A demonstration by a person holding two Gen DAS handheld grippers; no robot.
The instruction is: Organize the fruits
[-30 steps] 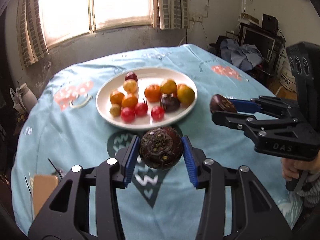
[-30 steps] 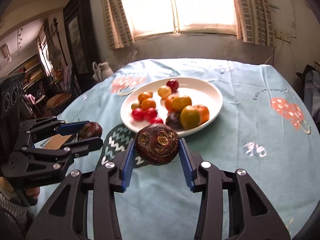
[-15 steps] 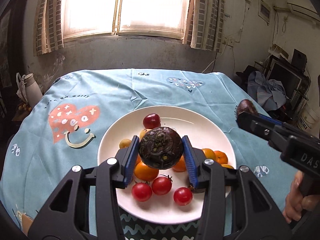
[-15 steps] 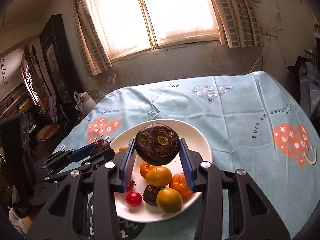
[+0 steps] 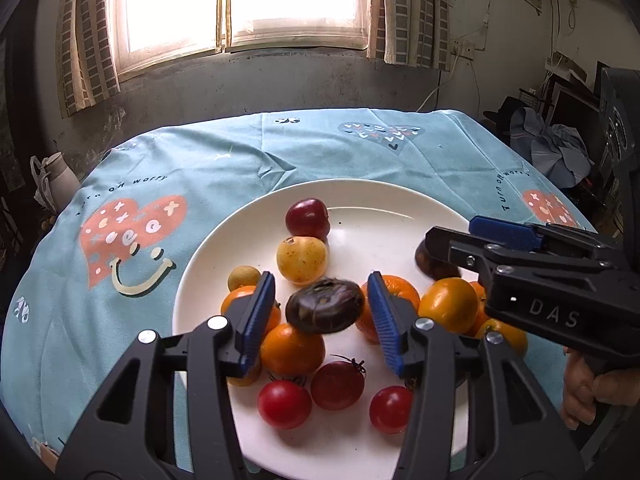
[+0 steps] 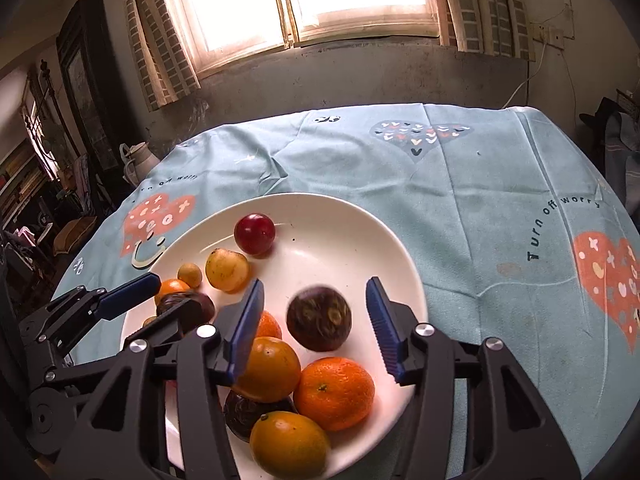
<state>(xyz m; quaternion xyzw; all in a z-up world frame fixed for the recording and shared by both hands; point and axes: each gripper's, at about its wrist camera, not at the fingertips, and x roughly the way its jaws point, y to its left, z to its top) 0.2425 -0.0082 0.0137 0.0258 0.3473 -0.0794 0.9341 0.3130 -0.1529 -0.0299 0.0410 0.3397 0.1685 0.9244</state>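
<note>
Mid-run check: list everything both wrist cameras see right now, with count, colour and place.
plate: one, white, middle of the tablecloth.
dark fruits: three, purple-brown; one between each tool's pads, one under the oranges.
oranges: at least five, orange, plate's near half.
cherry tomatoes: three, red, plate's near edge.
plum: one, dark red, plate's far side.
yellow fruits: two, one large, one small, just nearer than the plum.
tablecloth: one, teal with hearts.
jug: one, white, beyond the cloth's left edge.
left tool: black, blue pads; jaws just opened, fruit loose between.
right tool: the same.
hand: one, on the right tool's handle.
</note>
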